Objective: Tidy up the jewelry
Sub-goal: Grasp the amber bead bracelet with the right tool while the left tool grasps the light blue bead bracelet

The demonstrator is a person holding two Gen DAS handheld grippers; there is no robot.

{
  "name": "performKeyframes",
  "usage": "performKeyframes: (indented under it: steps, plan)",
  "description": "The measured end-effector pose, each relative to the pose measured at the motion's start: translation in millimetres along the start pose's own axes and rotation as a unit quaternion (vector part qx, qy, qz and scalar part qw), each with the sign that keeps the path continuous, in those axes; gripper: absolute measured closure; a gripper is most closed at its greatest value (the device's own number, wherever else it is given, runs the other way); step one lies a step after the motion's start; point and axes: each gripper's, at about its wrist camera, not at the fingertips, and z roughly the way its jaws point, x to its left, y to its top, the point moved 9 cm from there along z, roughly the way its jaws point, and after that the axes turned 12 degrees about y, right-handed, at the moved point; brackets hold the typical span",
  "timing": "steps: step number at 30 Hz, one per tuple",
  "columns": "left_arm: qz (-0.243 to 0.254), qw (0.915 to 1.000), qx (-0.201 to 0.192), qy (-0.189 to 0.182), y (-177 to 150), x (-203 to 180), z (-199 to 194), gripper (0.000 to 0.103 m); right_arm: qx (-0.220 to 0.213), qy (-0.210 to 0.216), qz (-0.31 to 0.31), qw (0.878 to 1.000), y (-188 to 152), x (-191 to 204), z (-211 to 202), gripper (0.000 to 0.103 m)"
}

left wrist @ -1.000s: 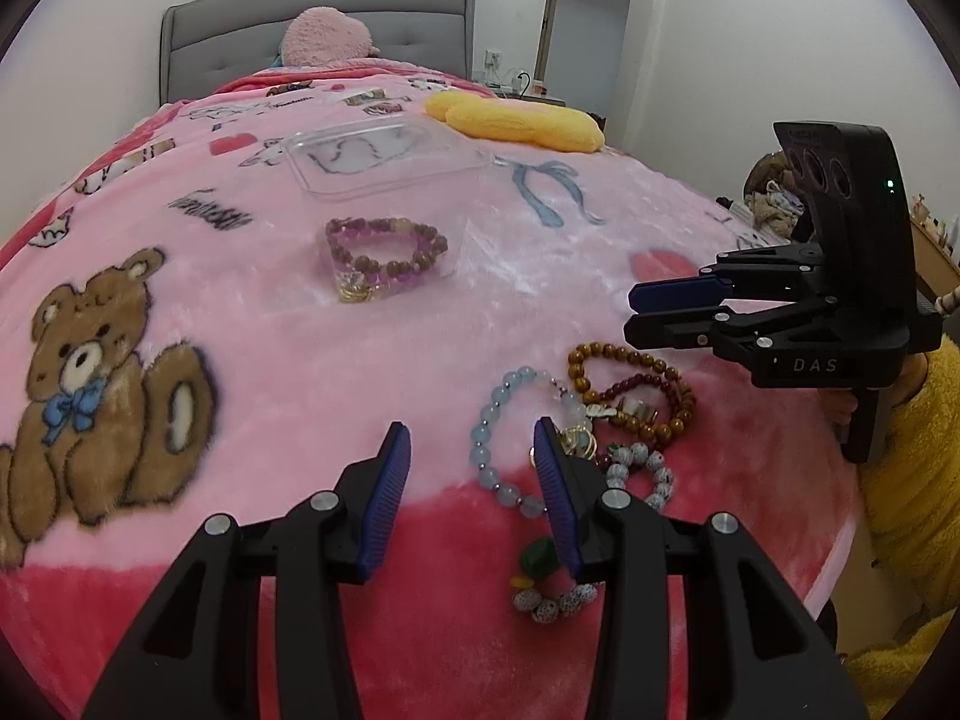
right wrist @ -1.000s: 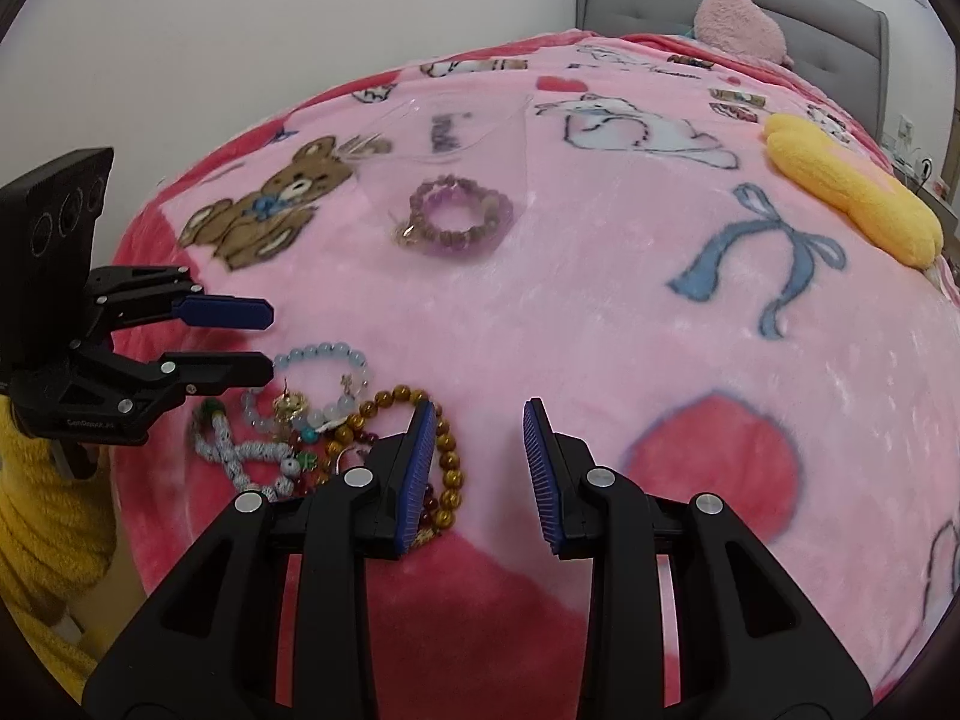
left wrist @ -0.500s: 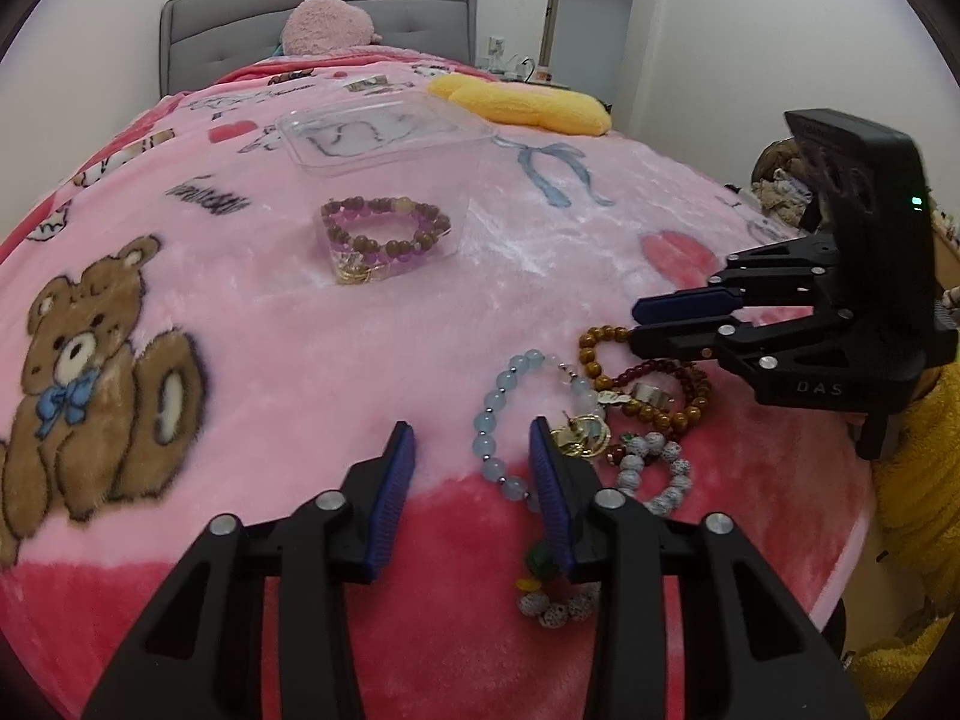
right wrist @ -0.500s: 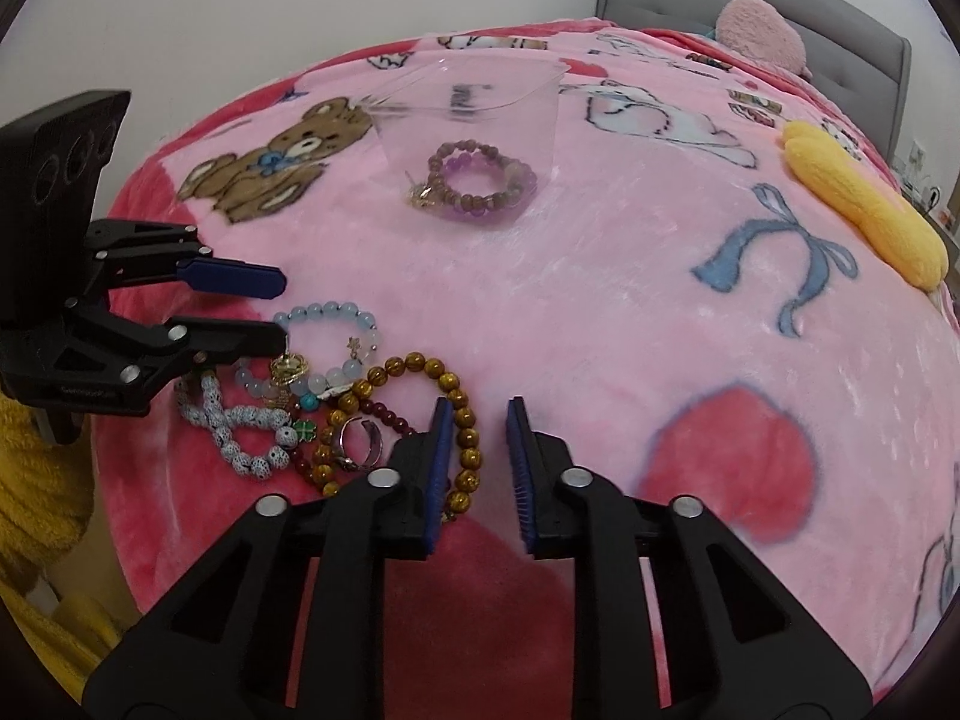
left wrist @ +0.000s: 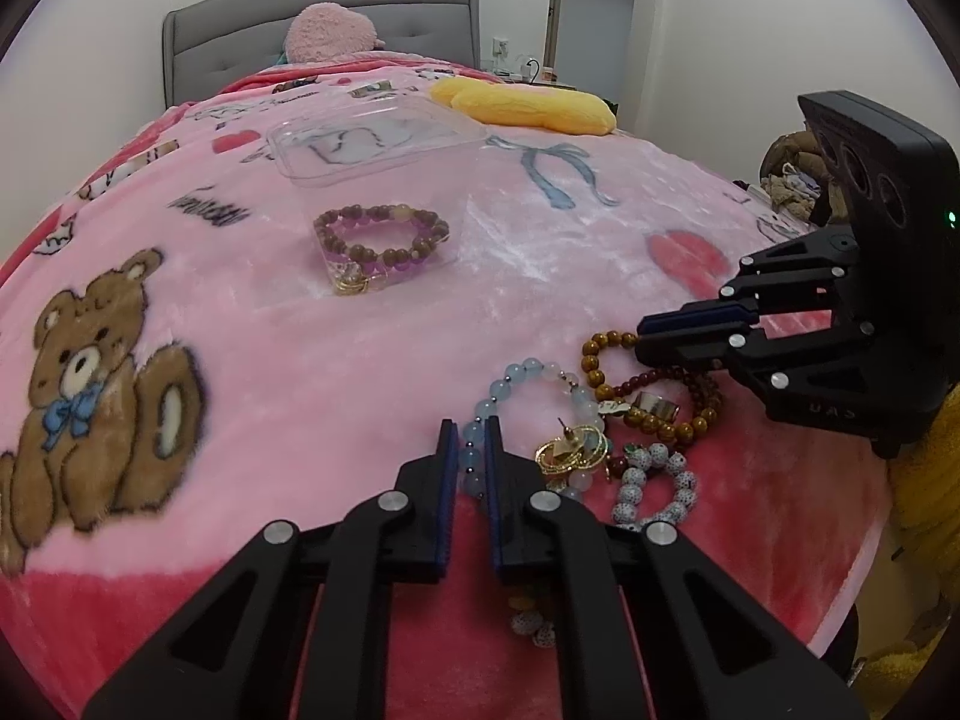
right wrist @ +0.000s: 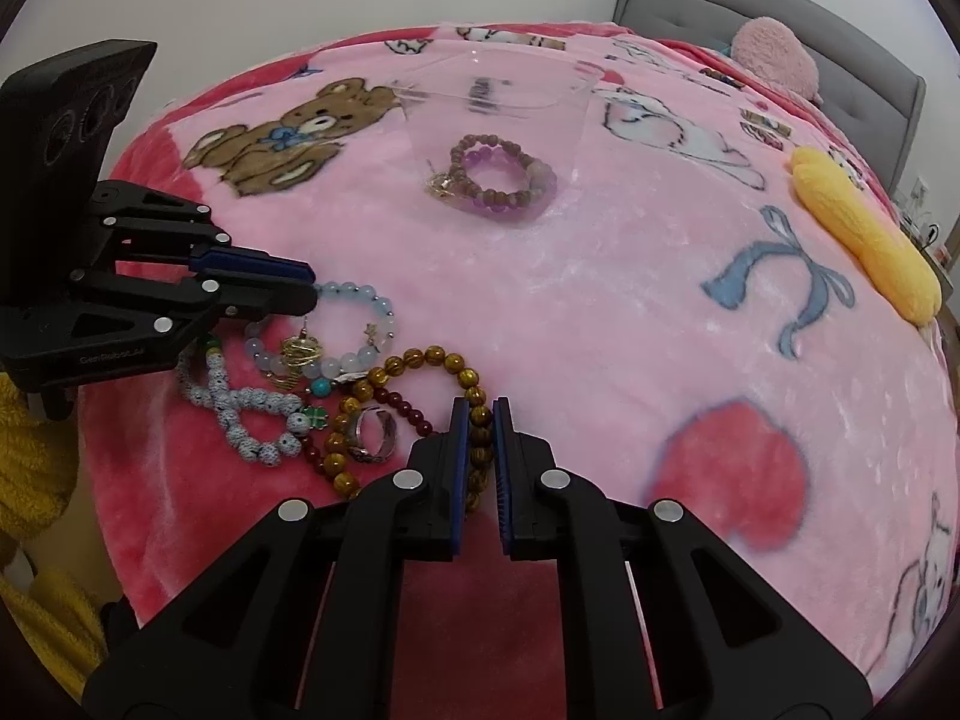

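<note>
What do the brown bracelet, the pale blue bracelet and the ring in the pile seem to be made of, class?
Brown bracelet: probably polished wood, since its beads show striped grain. Pale blue bracelet: translucent glossy beads, glass or stone; the look cannot settle which. Ring: a wide silvery band with bright reflections, likely metal.

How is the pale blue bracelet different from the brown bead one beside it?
The pale blue bracelet has glassy, translucent beads; the brown bracelet has opaque, wood-grained ones. The blue one is pinched by the left gripper, the brown one by the right gripper. The brown bracelet loops around a silver ring; the blue one lies by a gold earring. Both are round-beaded loops on the pink blanket.
</note>
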Motion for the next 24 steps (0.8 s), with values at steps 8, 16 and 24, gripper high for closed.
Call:
performKeyframes:
  steps: [8,16,24]
  plan:
    - [-0.017,0.9991,-0.036,-0.015,14,2,-29,0.097,-0.032,0.031,0.006,0.999,10,12,-22,0.095]
    - [-0.009,0.9994,-0.031,-0.017,17,-1,-33,0.097,-0.057,0.041,0.000,0.998,22,24,-41,0.095]
    - [0.005,0.9999,0.005,-0.015,2,-4,-8,0.077,-0.069,0.036,0.018,0.997,22,14,-44,0.095]
